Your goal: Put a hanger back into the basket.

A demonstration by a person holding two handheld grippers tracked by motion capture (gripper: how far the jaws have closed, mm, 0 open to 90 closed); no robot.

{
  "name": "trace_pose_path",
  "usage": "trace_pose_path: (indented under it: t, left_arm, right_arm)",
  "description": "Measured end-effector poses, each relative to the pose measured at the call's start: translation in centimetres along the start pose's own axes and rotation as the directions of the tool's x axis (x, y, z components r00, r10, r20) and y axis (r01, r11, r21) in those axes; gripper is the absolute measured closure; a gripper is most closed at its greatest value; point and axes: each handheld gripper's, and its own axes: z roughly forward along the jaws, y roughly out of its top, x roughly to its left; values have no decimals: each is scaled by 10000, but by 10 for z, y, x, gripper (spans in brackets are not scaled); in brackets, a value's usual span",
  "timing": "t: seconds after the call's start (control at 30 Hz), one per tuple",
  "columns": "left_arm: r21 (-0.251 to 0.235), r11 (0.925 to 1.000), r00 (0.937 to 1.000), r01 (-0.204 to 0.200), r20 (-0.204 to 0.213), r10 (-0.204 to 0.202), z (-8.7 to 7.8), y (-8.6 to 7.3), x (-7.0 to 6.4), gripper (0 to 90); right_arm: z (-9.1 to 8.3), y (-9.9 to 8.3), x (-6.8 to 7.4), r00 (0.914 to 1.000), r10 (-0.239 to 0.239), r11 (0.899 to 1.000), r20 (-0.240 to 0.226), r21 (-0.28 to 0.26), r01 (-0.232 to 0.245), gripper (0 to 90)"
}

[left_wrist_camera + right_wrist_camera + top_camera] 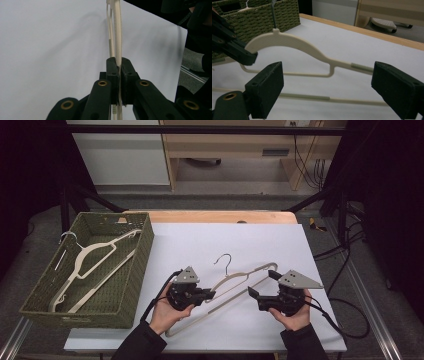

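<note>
Risk: cream plastic hanger pivoting or slipping, clamped at one point only by left gripper. Right gripper jaws apart, gripping nothing. Woven green basket near.

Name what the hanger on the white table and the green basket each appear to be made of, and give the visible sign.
Hanger: probably moulded plastic, cream and matt, with ribbed grip strips; its hook looks like bent grey metal wire. Basket: woven fibre, perhaps rattan or paper cord, olive green; its walls show a plaited weave.
</note>
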Motion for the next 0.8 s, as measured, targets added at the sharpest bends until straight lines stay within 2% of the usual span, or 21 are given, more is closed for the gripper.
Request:
trace_pose_path:
  t: [0.03,0.07,0.13,0.27,0.3,0.43,0.6,0.7,0.8]
  left_arm:
    - [-117,9999,9999,-50,-154,48,-10,0,1,863]
    - [-117,9999,9999,-50,-154,48,-10,0,1,863]
    - [-290,9995,9991,-103,-416,91,-26,1,4,863]
    - [-562,9984,9968,-107,-792,63,-43,4,6,863]
    - [-562,9984,9968,-107,-792,63,-43,4,6,863]
    - [-819,9965,9944,-160,-1053,73,-67,10,11,863]
    - [-1059,9937,9891,-359,-1456,202,-95,20,14,863]
    - [-1204,9921,9878,-358,-1549,168,-111,26,20,863]
    - [-1242,9914,9833,-411,-1809,181,-126,31,27,863]
  right_arm:
    - [-1,0,0,10000,-62,10000,-7,-22,62,111]
    - [-2,0,0,10000,-31,10000,-11,-33,31,108]
    - [-4,1,0,9999,-85,9999,-70,-114,84,102]
    - [-7,0,1,9998,-161,9998,-92,-145,160,89]
    - [-7,0,1,9998,-161,9998,-92,-145,160,89]
    - [-9,0,1,9997,-208,9996,-97,-202,206,81]
    - [-12,0,0,9997,-157,9994,-163,-305,152,81]
    - [-13,-1,-3,9997,91,9991,-208,-420,-100,83]
    - [-15,-2,-6,9999,137,9990,-96,-422,-141,84]
